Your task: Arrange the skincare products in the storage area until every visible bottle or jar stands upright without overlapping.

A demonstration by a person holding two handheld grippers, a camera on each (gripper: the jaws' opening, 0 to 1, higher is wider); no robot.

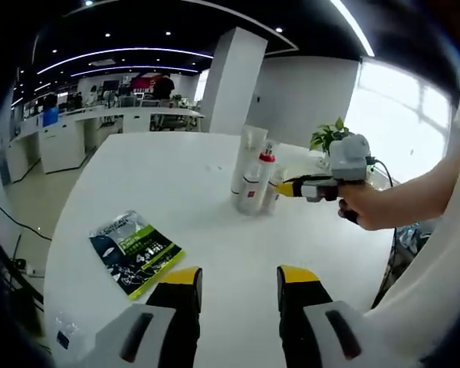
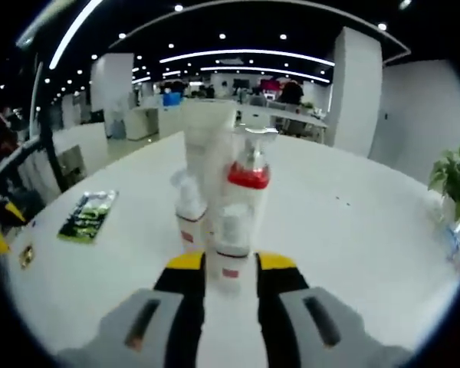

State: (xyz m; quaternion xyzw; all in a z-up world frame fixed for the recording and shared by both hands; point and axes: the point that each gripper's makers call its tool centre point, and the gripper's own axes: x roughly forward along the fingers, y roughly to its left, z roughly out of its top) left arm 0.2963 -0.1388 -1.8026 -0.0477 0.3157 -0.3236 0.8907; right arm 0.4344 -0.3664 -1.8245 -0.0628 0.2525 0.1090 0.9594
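Several white skincare containers stand upright in a tight cluster on the white table [image 1: 176, 176]. They are a tall tube [image 1: 248, 153] [image 2: 205, 142], a pump bottle [image 1: 256, 186] [image 2: 247, 188] with a red collar, and a small bottle [image 2: 188, 208]. Another small clear-capped bottle [image 2: 231, 239] [image 1: 275, 189] stands at the near side of the cluster. My right gripper [image 2: 231, 263] [image 1: 290, 186], held in a hand, has its jaws close on either side of that bottle, with a thin gap showing. My left gripper [image 1: 239, 277] hangs open over bare table, well short of the cluster.
A green and dark sachet [image 1: 136, 251] [image 2: 88, 215] lies flat on the table, left of the bottles. A potted plant [image 1: 330, 136] [image 2: 456, 178] stands near the far right edge. Office desks and a white pillar [image 1: 231, 80] lie beyond the table.
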